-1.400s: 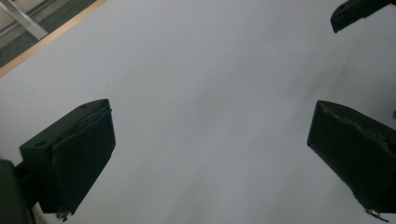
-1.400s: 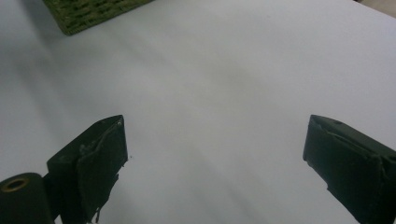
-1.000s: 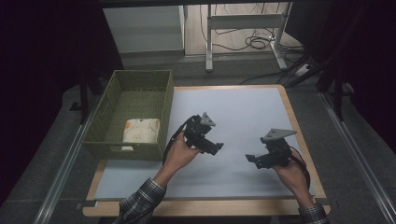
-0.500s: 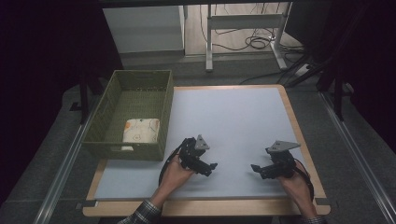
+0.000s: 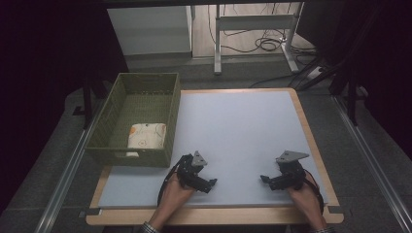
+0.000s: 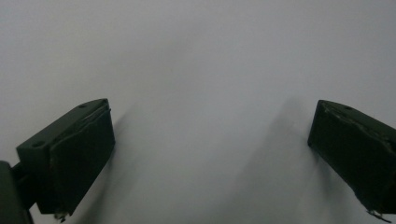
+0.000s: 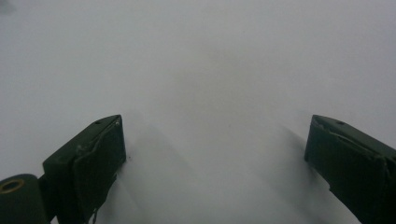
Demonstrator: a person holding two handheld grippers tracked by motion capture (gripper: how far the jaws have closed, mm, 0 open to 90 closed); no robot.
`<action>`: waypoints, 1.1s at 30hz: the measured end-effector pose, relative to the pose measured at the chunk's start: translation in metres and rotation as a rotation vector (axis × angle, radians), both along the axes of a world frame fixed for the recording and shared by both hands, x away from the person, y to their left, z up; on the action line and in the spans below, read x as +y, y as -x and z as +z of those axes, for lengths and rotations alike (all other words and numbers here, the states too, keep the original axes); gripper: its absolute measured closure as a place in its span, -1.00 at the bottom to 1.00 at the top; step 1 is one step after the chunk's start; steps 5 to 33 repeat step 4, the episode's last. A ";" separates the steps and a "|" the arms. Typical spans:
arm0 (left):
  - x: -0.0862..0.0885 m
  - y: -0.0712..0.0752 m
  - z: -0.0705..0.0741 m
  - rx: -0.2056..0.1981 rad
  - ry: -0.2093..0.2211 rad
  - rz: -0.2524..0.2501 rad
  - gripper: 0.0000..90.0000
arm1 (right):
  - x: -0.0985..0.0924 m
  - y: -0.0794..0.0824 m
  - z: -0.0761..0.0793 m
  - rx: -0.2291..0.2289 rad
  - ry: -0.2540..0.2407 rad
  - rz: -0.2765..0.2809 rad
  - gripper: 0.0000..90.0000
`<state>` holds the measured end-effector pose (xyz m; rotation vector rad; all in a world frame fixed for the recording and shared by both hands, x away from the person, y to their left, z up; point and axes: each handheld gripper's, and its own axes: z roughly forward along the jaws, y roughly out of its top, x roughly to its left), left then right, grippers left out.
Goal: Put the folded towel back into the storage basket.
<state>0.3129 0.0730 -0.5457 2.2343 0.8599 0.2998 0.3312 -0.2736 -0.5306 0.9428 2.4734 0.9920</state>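
Apparently the work is finished: the patterned packet (image 5: 145, 136) lies inside the green basket (image 5: 109, 108), well apart from both grippers. The left gripper (image 5: 206, 184) and right gripper (image 5: 266, 180) rest low on the surface (image 5: 238, 126), fingers released, holding nothing. A next move probably needs a new thing.

The high view is dim, its edges falling to near black; only the pale table mat (image 5: 243, 131) catches soft, even light, without glare. In both gripper views the surface ahead of the jaws is a hazy, featureless grey. Soft shadows stretch forward from each jaw. The left gripper (image 6: 210, 158) and right gripper (image 7: 215, 158) jaws look slightly blurred, gaping wide.
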 end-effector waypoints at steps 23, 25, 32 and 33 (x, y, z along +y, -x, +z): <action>0.000 0.000 0.000 -0.002 -0.004 -0.002 -1.00 | 0.000 0.000 0.000 -0.002 0.002 0.000 -0.88; 0.000 0.000 0.000 -0.002 -0.004 -0.002 -1.00 | 0.000 0.000 0.000 -0.002 0.002 0.000 -0.88; 0.000 0.000 0.000 -0.002 -0.004 -0.002 -1.00 | 0.000 0.000 0.000 -0.002 0.002 0.000 -0.88; 0.000 0.000 0.000 -0.002 -0.004 -0.002 -1.00 | 0.000 0.000 0.000 -0.002 0.002 0.000 -0.88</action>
